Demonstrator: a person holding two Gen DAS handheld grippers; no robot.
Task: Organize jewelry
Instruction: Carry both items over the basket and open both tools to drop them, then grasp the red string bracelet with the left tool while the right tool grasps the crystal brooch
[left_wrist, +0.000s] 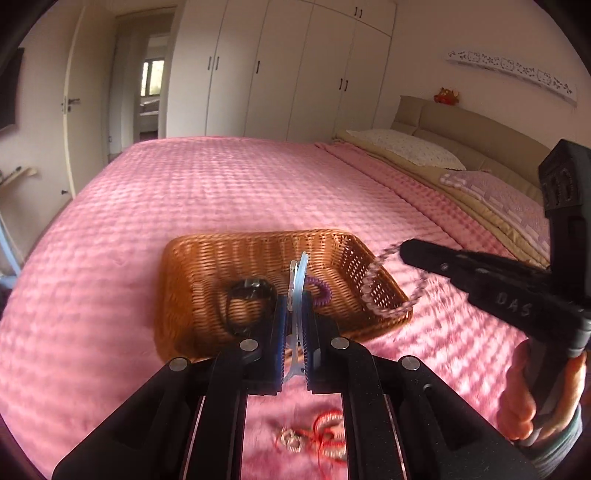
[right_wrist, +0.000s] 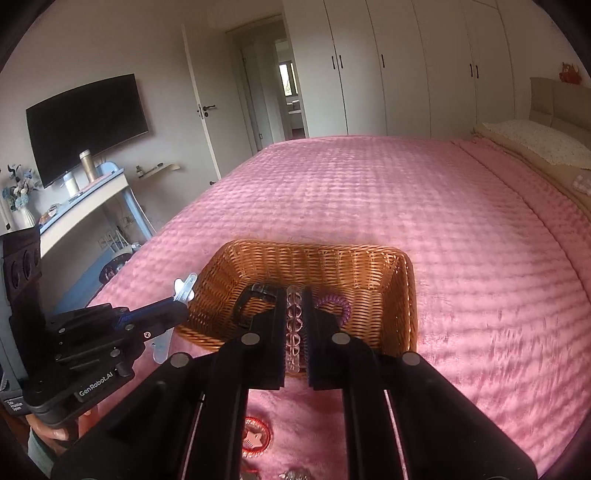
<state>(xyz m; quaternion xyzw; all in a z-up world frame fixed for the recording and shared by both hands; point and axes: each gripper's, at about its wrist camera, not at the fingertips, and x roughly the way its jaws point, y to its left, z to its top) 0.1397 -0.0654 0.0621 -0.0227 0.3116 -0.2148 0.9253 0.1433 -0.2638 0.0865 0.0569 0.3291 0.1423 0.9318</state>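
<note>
Jewelry is pinched in both tongs: the left tongs (left_wrist: 295, 314) clamp a pale translucent hair clip (left_wrist: 298, 280), and the right tongs (right_wrist: 295, 325) squeeze a clear bead bracelet (right_wrist: 294, 328), which dangles blurred in the left view. Both hang just above the near side of the wicker basket (right_wrist: 402, 295) on the pink bed (left_wrist: 221, 192). Inside it already lie a dark band (left_wrist: 251, 291) and a purple coil hair tie (left_wrist: 321, 291). Judging by this, sorting is partway: two pieces await release, and a red-corded charm (left_wrist: 314, 435) and a red round piece (right_wrist: 256, 437) lie on the bed nearer the cameras.
</note>
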